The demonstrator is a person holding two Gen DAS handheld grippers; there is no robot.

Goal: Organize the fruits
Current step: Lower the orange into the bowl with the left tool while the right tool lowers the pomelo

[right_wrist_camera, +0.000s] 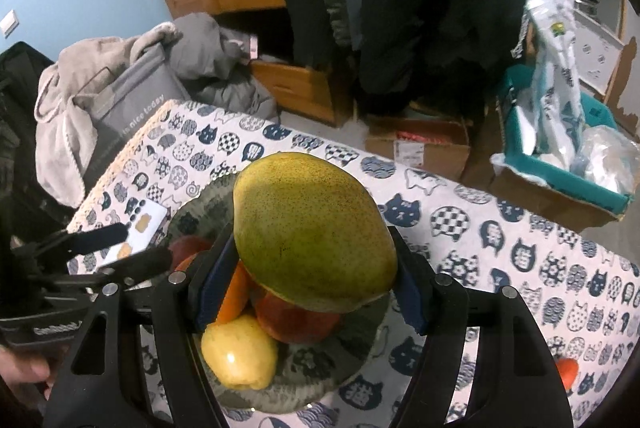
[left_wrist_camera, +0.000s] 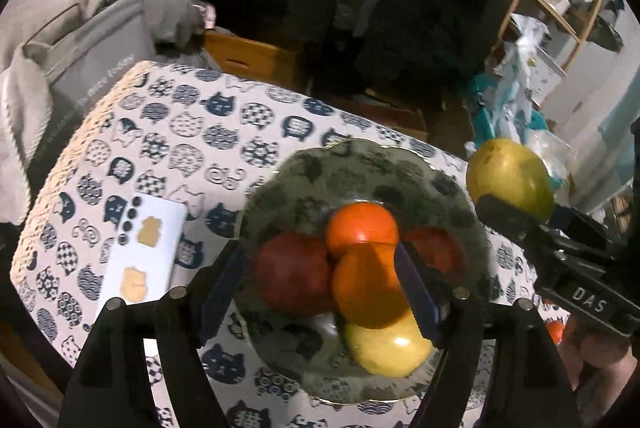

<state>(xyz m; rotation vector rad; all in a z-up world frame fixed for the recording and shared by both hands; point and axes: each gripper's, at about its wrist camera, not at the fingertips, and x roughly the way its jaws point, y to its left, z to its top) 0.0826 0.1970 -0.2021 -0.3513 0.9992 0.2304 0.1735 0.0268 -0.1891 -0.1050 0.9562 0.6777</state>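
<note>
Table (right_wrist_camera: 500, 228) with cat-print cloth, glass plate (left_wrist_camera: 400, 168) near its middle. Right claw (right_wrist_camera: 310, 280) clamped on green-yellow mango (right_wrist_camera: 312, 228), held above the plate. Left claw (left_wrist_camera: 320, 284) wide apart over the plate, pads not pressing anything, one orange (left_wrist_camera: 368, 288) between them. Plate holds two oranges, second orange (left_wrist_camera: 360, 228) behind, red apple (left_wrist_camera: 292, 268) left, yellow fruit (left_wrist_camera: 388, 348) front. White card (left_wrist_camera: 156, 248) lies flat beside the plate.

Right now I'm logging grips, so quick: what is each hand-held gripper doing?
Left hand-held gripper: open over the plate, pads not pressing any fruit.
Right hand-held gripper: shut on the green mango, above the plate.
</note>
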